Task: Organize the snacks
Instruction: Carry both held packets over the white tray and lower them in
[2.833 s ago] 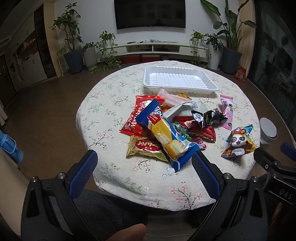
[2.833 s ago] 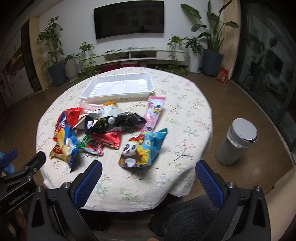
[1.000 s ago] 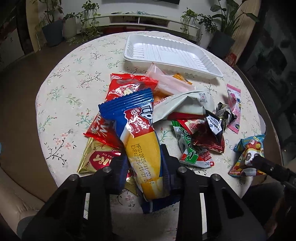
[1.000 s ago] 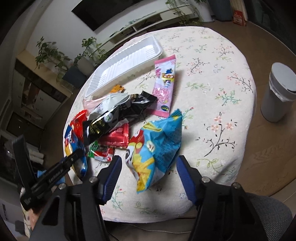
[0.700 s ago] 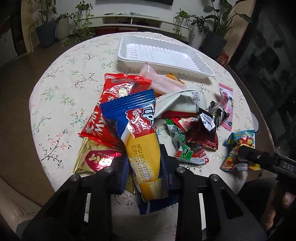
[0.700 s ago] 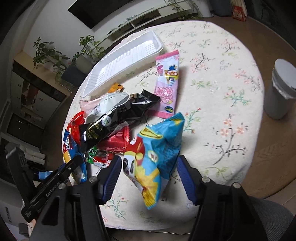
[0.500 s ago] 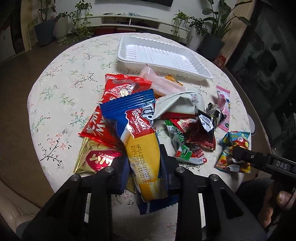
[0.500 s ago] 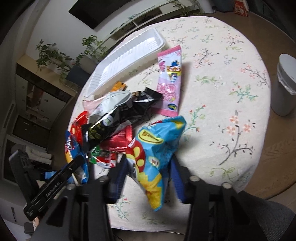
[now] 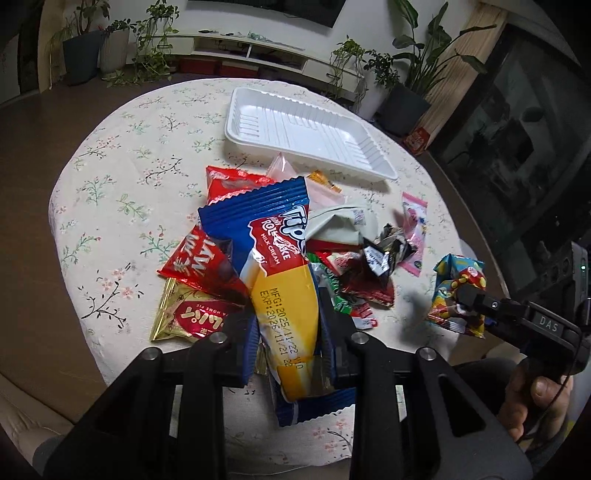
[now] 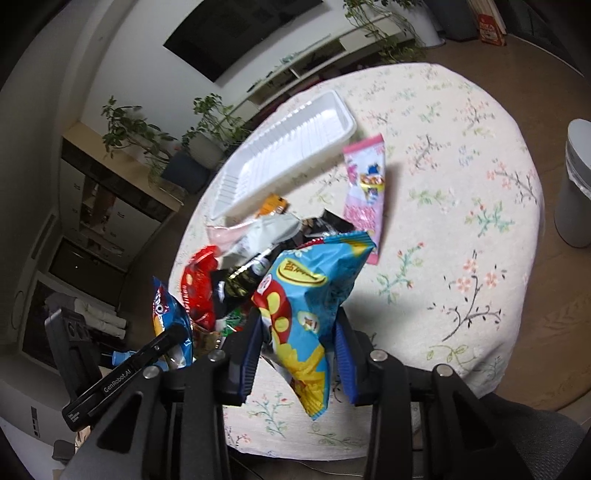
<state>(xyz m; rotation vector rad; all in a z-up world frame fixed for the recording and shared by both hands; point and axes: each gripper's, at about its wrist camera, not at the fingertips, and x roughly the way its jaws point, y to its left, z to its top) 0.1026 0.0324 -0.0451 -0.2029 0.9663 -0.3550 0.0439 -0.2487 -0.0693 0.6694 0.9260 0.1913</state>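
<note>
Here the left gripper [image 9: 286, 325] is clamped on the cake packet [image 9: 275, 266] and the right gripper [image 10: 299, 347], jaws closing, pinches the blue bag [image 10: 306, 291]; both hang above the tabletop [image 10: 461, 206], likely bound for the empty tray [image 9: 299, 131].

Home living rm, wall TV [image 10: 236, 33], potted plants [image 9: 417, 70], low media shelf [image 9: 251, 48], floral tablecloth [image 9: 122, 155]

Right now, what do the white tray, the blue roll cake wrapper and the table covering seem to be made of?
White tray: probably thin moulded plastic or foam, matte, with ribbed floor.
Blue roll cake wrapper: glossy plastic film, with crimped end and glare.
Table covering: seemingly woven cloth, matte floral print, draping over the edge.
</note>
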